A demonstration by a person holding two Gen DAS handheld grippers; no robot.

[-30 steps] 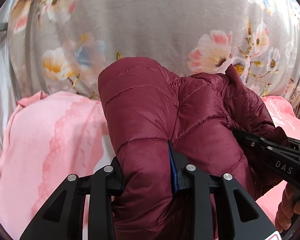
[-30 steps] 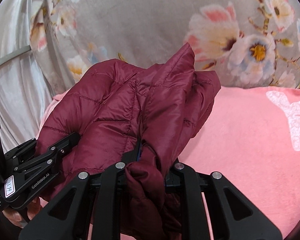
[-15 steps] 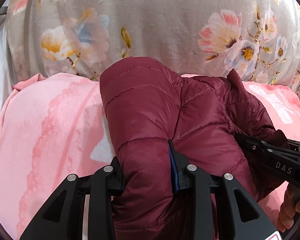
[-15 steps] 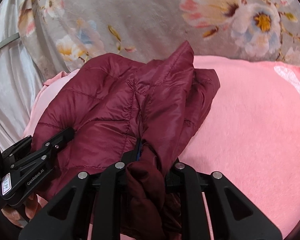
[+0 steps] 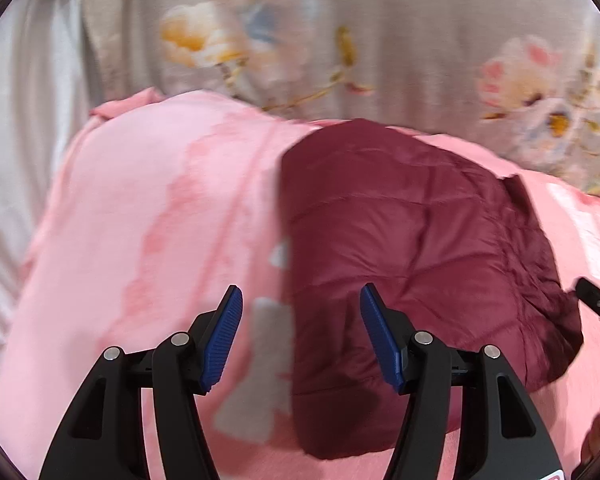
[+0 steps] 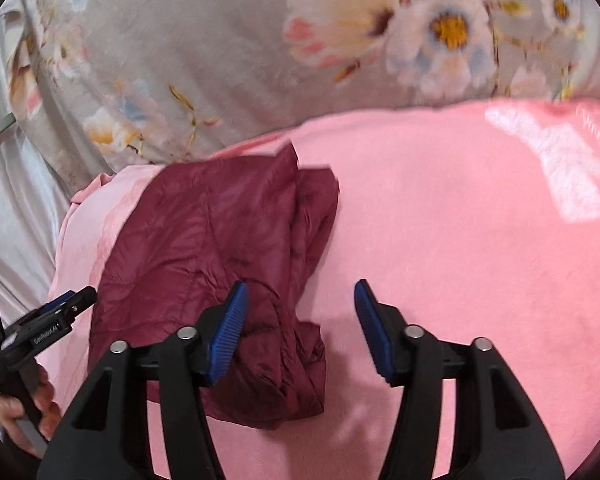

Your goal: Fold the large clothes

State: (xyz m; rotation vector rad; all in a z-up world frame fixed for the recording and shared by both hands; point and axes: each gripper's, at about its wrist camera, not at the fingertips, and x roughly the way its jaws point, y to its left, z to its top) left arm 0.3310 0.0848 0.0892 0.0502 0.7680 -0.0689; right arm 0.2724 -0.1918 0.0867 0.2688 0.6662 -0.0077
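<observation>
A maroon quilted puffer jacket lies folded in a compact bundle on the pink blanket. It also shows in the right wrist view. My left gripper is open and empty, its blue pads just above the bundle's near left edge. My right gripper is open and empty, its left pad over the bundle's near right corner. The left gripper's tip shows at the left of the right wrist view. The right gripper's tip shows at the right edge of the left wrist view.
A grey floral quilt rises behind the blanket. Pale satin fabric hangs at the left. The pink blanket stretches right of the jacket, with a white print on it.
Both grippers have let go of the jacket and opened. The jacket has dropped flat onto the pink blanket, and both grippers have pulled back from it.
</observation>
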